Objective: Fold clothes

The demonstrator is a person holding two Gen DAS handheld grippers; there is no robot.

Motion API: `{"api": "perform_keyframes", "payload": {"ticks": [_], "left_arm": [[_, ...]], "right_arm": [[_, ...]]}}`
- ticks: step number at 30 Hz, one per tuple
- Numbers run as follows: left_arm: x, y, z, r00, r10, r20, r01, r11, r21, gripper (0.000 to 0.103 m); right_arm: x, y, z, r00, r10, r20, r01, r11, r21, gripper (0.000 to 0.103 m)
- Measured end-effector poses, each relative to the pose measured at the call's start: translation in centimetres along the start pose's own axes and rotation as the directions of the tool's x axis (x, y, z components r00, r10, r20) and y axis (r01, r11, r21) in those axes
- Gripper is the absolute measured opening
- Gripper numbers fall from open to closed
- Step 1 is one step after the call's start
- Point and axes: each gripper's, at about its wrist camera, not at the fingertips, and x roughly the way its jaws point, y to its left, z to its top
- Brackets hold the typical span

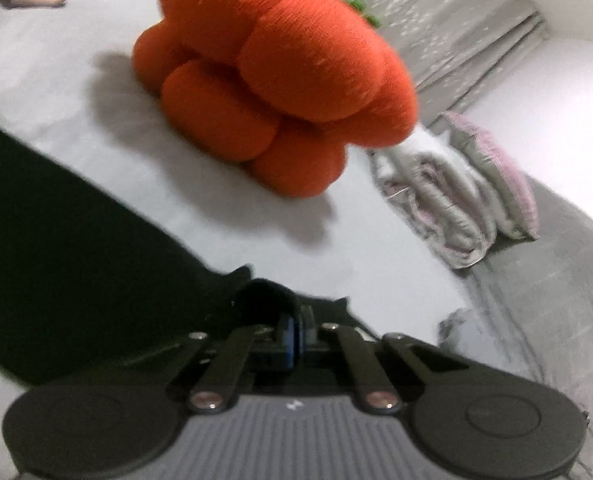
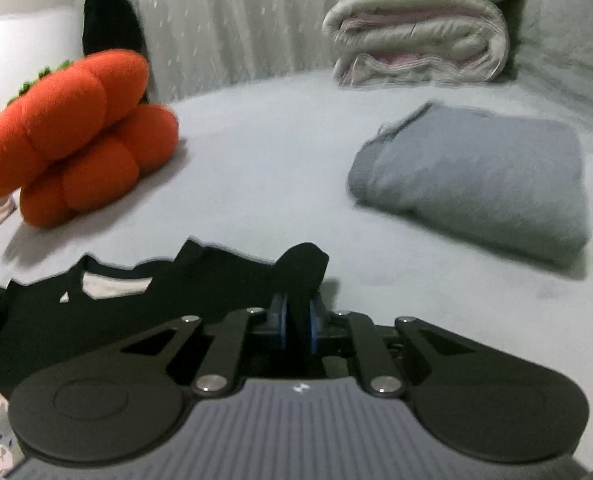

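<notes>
We find both grippers clamped on 1 black garment (image 2: 96, 320) that lies spread on the pale grey bed sheet (image 2: 256, 168). The right gripper (image 2: 298, 320) has its 2 blue pads pressed together on a raised fold at the garment's edge, the cloth standing up in a peak between them. The left gripper (image 1: 292, 336) is likewise closed, with a loop of the same dark cloth bunched over its fingertips; from there the garment runs off to the left of that view. A pale patch shows on the garment in the right view. Beyond the garment we note an orange plush cushion (image 2: 76, 136) resting on the sheet, a folded grey garment (image 2: 476, 176) lying well apart to the right, and a rolled quilt (image 2: 416, 40) against the curtain (image 2: 224, 20) at the rear. Both views are slightly blurred.
</notes>
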Motion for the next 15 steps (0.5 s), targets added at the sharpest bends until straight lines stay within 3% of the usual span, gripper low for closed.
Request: {"api": "perform_keyframes", "payload": {"ticks": [2, 6, 8, 9, 12, 15], "left_arm": [[-0.1, 0.1, 0.1, 1.000, 0.015, 0.022, -0.016, 1.000, 0.015, 0.002], [1.3, 1.2, -0.2, 0.987, 0.161, -0.010, -0.161, 0.986, 0.044, 0.003], [0.9, 1.9, -0.2, 0.987, 0.162, -0.010, -0.162, 0.987, 0.008, 0.004], [0.5, 1.9, 0.0, 0.987, 0.161, -0.002, -0.161, 0.987, -0.006, 0.006], [-1.3, 1.3, 0.8, 0.986, 0.162, 0.033, -0.162, 0.987, -0.023, 0.013], [-2.2, 0.3, 0.7, 0.991, 0.125, 0.040, -0.125, 0.992, -0.014, 0.013]], "right_arm": [[-0.2, -0.7, 0.2, 1.000, -0.003, 0.011, 0.003, 1.000, 0.029, 0.010], [1.3, -0.9, 0.0, 0.998, -0.030, -0.056, 0.032, 0.999, 0.035, 0.011], [1.4, -0.5, -0.1, 0.997, -0.048, -0.064, 0.050, 0.999, 0.021, 0.012], [1.2, -0.4, 0.2, 0.996, -0.050, -0.067, 0.052, 0.998, 0.021, 0.024], [-0.1, -0.1, 0.9, 0.996, -0.069, -0.047, 0.070, 0.997, 0.014, 0.037], [-1.9, 0.0, 1.4, 0.998, -0.061, -0.030, 0.061, 0.998, 0.020, 0.039]]}}
